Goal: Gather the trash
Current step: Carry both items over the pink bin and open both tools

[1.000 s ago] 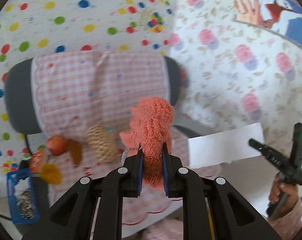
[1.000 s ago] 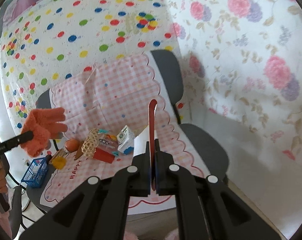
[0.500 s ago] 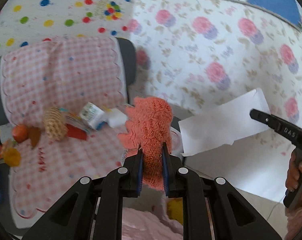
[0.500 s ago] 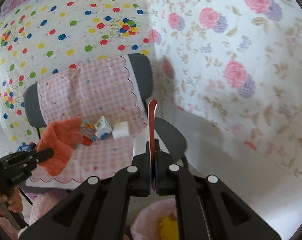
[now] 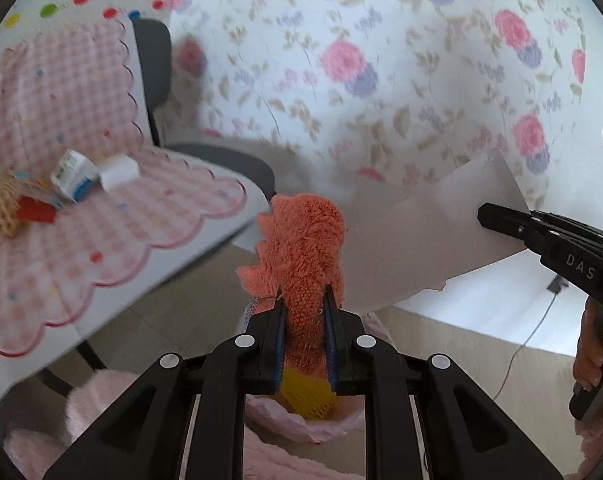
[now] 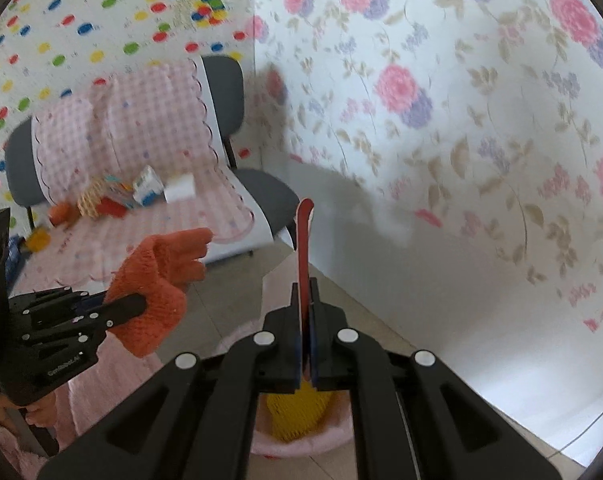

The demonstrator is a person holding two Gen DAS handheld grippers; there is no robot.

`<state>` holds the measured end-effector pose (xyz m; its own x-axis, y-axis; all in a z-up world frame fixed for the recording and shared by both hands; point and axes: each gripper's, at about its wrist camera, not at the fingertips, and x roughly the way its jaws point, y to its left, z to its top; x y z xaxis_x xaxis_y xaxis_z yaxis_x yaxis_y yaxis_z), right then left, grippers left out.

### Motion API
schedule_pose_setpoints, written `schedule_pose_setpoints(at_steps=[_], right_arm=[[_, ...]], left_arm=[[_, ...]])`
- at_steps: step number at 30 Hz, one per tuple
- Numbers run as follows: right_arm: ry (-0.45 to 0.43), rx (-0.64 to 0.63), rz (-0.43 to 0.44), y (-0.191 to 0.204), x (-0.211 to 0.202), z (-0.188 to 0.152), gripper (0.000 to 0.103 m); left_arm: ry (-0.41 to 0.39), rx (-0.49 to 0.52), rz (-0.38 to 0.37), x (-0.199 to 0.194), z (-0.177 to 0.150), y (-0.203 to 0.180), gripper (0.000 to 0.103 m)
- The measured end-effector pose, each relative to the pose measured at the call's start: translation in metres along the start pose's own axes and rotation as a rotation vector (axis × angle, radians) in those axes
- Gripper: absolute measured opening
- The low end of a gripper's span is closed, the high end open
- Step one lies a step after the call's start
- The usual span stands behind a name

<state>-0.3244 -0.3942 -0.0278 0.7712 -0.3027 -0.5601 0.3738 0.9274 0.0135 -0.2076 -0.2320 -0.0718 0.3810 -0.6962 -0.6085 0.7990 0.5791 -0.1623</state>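
Nearest, below both tools, sits a bin lined with a pink bag (image 6: 301, 446); a yellow mesh wrapper (image 6: 297, 412) already lies inside it.

The left tool (image 5: 303, 300) is clamped on a fuzzy orange glove (image 5: 301, 248), which stands up between its fingers directly over the bin. In the right wrist view the same glove (image 6: 157, 280) hangs at the left, beside the bin's rim.

The right tool (image 6: 304, 296) is pressed together on a flat sheet seen edge-on, its red edge (image 6: 303, 240) rising upright. From the left wrist view it shows as a white card or paper (image 5: 429, 240) held by one corner, just right of the glove.

Farther back stands a grey chair (image 6: 221, 92) covered with a pink checked cloth (image 5: 61, 160). Near the seat's back edge lie more litter: a small carton (image 5: 71, 176), a white block (image 5: 119, 172), a tan mesh piece (image 5: 1, 208) and something red (image 5: 35, 212). Behind is floral and dotted wallpaper.

The step in hand appears to be carrying two collected pieces to the bin. The next move likely calls for lowering each piece over the bag's mouth and opening the tools, so both drop inside rather than onto the floor.
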Motion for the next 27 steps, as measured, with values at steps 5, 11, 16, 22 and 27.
schedule_pose_setpoints(at_steps=[5, 11, 16, 22, 27], right_arm=[[0.066, -0.005, -0.011, -0.007, 0.020, -0.015, 0.003], [0.128, -0.038, -0.049, -0.014, 0.045, -0.022, 0.003], [0.187, -0.044, -0.043, -0.020, 0.074, -0.027, 0.003], [0.218, -0.027, -0.038, -0.025, 0.092, -0.027, 0.027], [0.169, 0.017, -0.016, -0.031, 0.079, -0.012, 0.046]], left_arm=[[0.065, -0.021, -0.009, 0.024, -0.007, 0.002, 0.017], [0.124, -0.033, 0.004, 0.051, -0.007, 0.002, 0.017], [0.174, -0.050, 0.000, 0.073, -0.006, 0.005, 0.018], [0.187, -0.078, 0.009, 0.084, -0.001, 0.016, 0.035], [0.121, -0.096, 0.041, 0.055, 0.010, 0.030, 0.040]])
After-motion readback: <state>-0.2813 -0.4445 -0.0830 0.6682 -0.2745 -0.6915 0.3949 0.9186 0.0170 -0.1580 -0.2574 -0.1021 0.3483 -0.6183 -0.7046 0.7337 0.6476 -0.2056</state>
